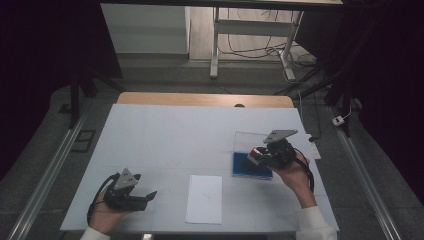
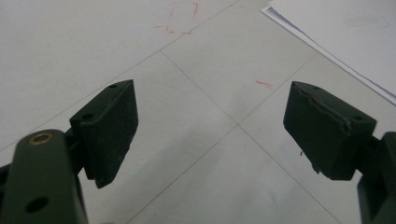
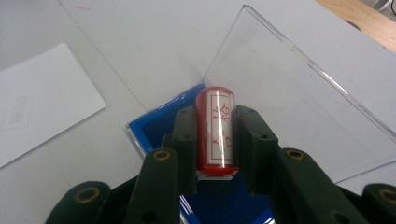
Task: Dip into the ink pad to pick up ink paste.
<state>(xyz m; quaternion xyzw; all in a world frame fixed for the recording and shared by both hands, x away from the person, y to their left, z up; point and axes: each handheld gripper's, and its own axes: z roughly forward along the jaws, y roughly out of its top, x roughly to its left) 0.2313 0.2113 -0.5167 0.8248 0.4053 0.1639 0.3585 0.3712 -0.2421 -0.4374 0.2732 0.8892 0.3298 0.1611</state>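
Near the front left corner of the table [image 1: 165, 125], which is covered with a white sheet, the person's left hand [image 1: 106, 216] holds the left gripper [image 1: 150, 196] low over the surface. Its jaws stand wide apart and nothing is between them. In the left gripper view the two black pads [image 2: 112, 128] frame only bare white surface with thin seam lines and a few small red marks [image 2: 180, 18], and the corner of a paper [image 2: 345, 32] shows at the upper right.

This paper [image 1: 204, 198] is a white sheet lying flat near the front edge, about in the middle of it, between the two grippers and apart from both.

To the right of the paper, toward the right edge of the table, there is a blue box [image 1: 250, 165] with a clear lid [image 1: 248, 141] opened and leaning back. The right hand [image 1: 295, 175] holds the right gripper [image 1: 256, 156] over this box. Its jaws are closed on a red stamp [image 3: 215, 130], a small cylinder with a white label that carries red characters. In the right gripper view the stamp stands between the two pads [image 3: 186, 149], just above the blue inside of the box [image 3: 159, 126], and the clear lid [image 3: 299, 93] rises behind it. I cannot tell if the bottom of the stamp touches the box.
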